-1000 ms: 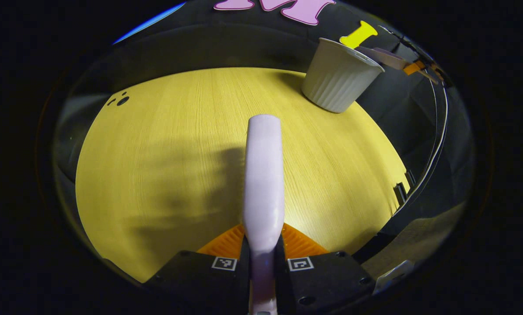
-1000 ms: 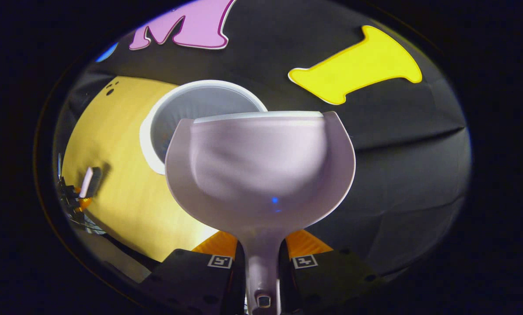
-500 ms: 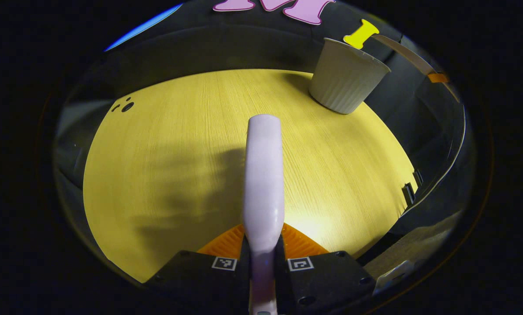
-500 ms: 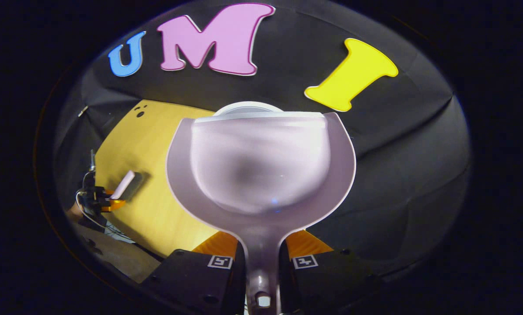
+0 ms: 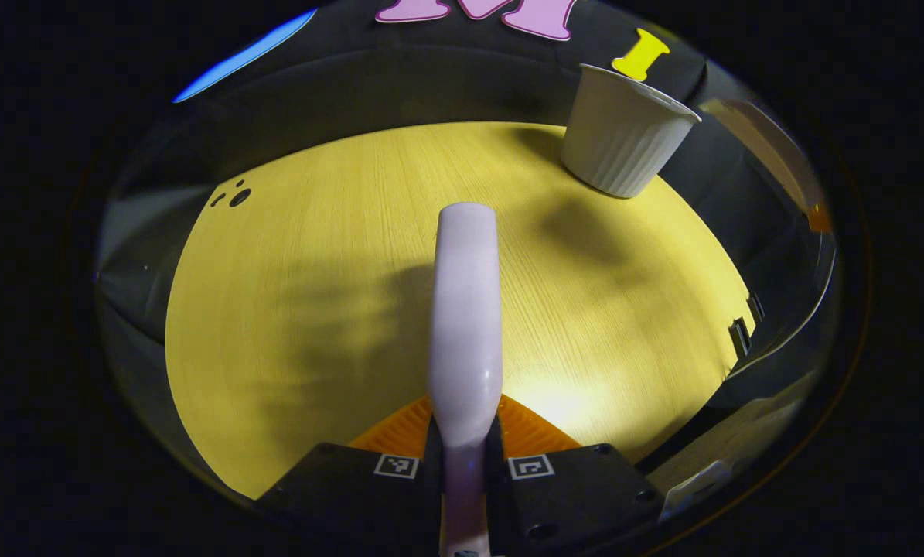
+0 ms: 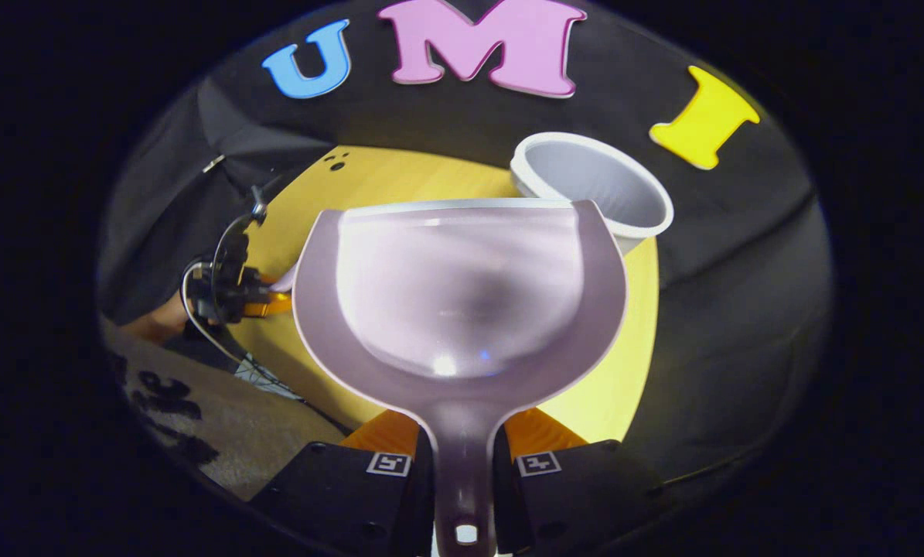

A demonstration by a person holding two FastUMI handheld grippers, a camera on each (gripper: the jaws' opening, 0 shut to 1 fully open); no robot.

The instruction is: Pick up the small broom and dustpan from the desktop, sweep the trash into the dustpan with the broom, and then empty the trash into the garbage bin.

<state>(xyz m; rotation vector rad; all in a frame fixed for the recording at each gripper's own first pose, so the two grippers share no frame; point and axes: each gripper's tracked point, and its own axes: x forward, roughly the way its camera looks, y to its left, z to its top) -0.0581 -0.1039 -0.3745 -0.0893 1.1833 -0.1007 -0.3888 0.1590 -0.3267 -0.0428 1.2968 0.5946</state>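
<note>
A: What is the left hand-held gripper [image 5: 465,433] doing?

B: Both of its fingers are clamped on the handle of the small pale lilac plastic broom [image 5: 466,309]. In the left gripper view the broom runs straight ahead from between the fingers, above the yellow wood-grain tabletop [image 5: 315,309]. Its shadow lies on the wood to the left.

A: And the garbage bin?

B: The white ribbed plastic garbage bin [image 5: 624,131] stands upright near the far right edge of the tabletop, well apart from the broom.

A: The other side?

B: The right hand-held gripper [image 6: 465,464] is closed on the stem of the pale lilac plastic dustpan [image 6: 462,302], one finger pressing on each side. The pan is held up over the tabletop [image 6: 400,182], its open front edge pointing away from the camera. Its inside looks bare, with a small glint near the bottom.

A: Where is the bin from there?

B: The garbage bin [image 6: 593,189] sits just beyond the dustpan's front right corner, mouth open. I cannot tell what is inside.

A: Anything else?

B: In the right gripper view, the left hand-held gripper [image 6: 264,298] appears at the left, with black cables trailing from it.
</note>
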